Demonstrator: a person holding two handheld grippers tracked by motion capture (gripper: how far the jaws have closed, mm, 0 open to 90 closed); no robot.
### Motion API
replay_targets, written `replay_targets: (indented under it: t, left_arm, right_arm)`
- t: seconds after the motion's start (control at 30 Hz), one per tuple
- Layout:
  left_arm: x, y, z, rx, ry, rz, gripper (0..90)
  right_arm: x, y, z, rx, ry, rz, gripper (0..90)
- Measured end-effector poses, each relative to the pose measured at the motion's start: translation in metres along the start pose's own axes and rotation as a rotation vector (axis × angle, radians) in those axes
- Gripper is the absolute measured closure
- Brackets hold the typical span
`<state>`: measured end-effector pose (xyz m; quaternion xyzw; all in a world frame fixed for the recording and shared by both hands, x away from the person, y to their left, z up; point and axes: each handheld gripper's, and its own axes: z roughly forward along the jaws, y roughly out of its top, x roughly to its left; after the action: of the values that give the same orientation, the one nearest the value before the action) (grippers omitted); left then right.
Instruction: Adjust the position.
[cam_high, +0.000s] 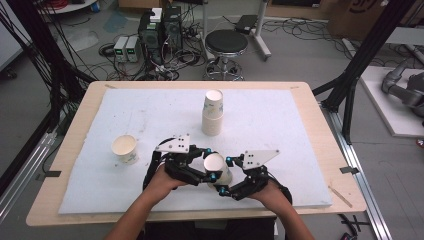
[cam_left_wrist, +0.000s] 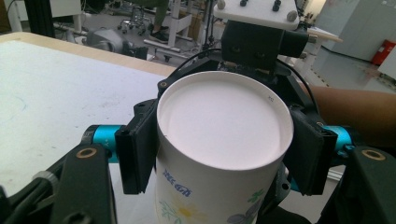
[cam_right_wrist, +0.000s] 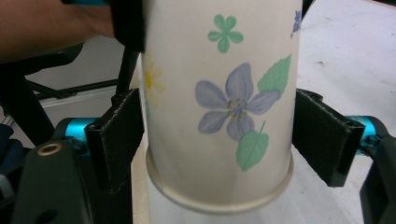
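Held cup: paper cup (cam_left_wrist: 224, 140) printed with flowers, turned upside down so its flat bottom faces up; in the high view (cam_high: 218, 169) it sits between the two tools near the front edge of the counter.
Left tool: (cam_high: 206, 165) its two black pads press the upper part of the cup's wall from either side, just under the flat bottom, as the left gripper view (cam_left_wrist: 224, 154) shows; clamped on the cup.
Right tool: (cam_high: 225, 176) in the right gripper view (cam_right_wrist: 217, 140) its pads stand on either side of the cup just above the rolled rim; the left pad touches the wall, the right pad sits at the wall's edge, and I cannot tell whether it presses.
Cup position: the rolled rim is at the bottom; whether it rests on the counter or hangs just above it cannot be told.
Hands: left hand (cam_high: 162, 182) and right hand (cam_high: 272, 192) come in from the front edge, each holding its tool.
Counter: wooden top (cam_high: 320, 130) covered by a white mat (cam_high: 150, 110).
Cup stack: stack of paper cups (cam_high: 213, 113) standing upright behind the held cup, well apart from it.
Single cup: upright, open paper cup (cam_high: 125, 149) to the left, near the left tool but apart.
Background: black stool (cam_high: 226, 44) on the floor beyond the counter.
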<state>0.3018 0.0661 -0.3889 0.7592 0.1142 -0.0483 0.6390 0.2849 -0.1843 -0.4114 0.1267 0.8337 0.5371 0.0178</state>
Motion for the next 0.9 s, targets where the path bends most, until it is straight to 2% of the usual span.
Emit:
replay_targets:
  t: [0.07, 0.27, 0.37, 0.5, 0.63, 0.8, 0.9]
  left_arm:
    - [0.000, 0.000, 0.001, -0.004, -0.005, -0.001, 34.2]
    - [0.000, -0.001, 0.002, 0.003, -0.002, 0.012, 34.3]
    - [-0.001, -0.001, 0.002, 0.014, 0.021, 0.026, 33.2]
    - [-0.002, 0.000, 0.000, 0.038, 0.056, 0.030, 20.8]
    - [-0.002, 0.003, -0.006, 0.059, 0.058, 0.031, 17.7]
    - [-0.001, 0.008, -0.013, 0.100, 0.072, 0.046, 17.6]
    - [-0.002, 0.013, -0.015, 0.151, 0.079, 0.067, 17.6]
  right_arm:
    - [0.000, -0.001, 0.000, 0.001, 0.011, 0.000, 25.7]
    - [-0.001, -0.002, -0.002, 0.007, 0.011, 0.002, 28.4]
    - [-0.001, -0.002, -0.002, 0.019, 0.004, -0.008, 29.9]
    - [-0.002, -0.002, -0.002, 0.035, -0.001, -0.016, 31.0]
    - [-0.002, -0.001, -0.004, 0.054, -0.032, -0.039, 31.4]
    - [-0.002, 0.004, -0.006, 0.110, -0.081, -0.083, 31.5]
    - [-0.001, 0.008, -0.006, 0.140, -0.095, -0.106, 31.5]
